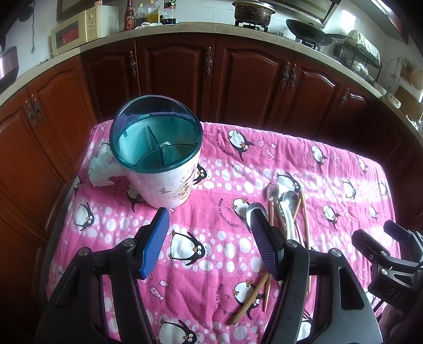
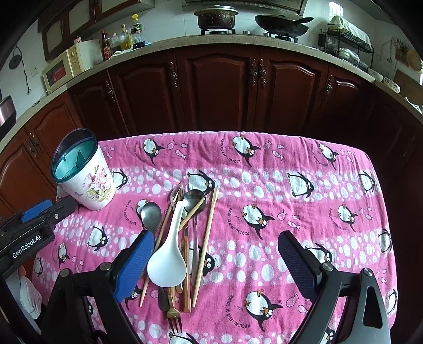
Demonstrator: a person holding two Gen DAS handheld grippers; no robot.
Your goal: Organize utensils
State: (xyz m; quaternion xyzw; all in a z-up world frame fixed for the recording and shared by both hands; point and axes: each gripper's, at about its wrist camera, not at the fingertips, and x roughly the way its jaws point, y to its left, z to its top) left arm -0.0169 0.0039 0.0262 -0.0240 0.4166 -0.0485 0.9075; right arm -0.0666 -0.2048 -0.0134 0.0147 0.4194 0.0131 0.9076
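Pink penguin cloth (image 2: 264, 169) covers the desk; the utensil pile (image 2: 182, 232) lies loose at six o'clock, unsorted, the divided holder (image 2: 84, 172) at ten. Both tools, left (image 1: 208, 243) and right (image 2: 216, 262), gape empty, ready to pick.

Setting: a home kitchen. Dark wooden cabinets (image 2: 216, 87) with ornate handles ran beneath a speckled stone countertop (image 2: 185, 43). On it stood a lidded pot (image 2: 215, 17) and a wok (image 2: 283, 25) (both on a gas hob), sauce bottles (image 2: 121, 39), a dish rack (image 2: 346, 42), and a cream appliance (image 2: 66, 66).
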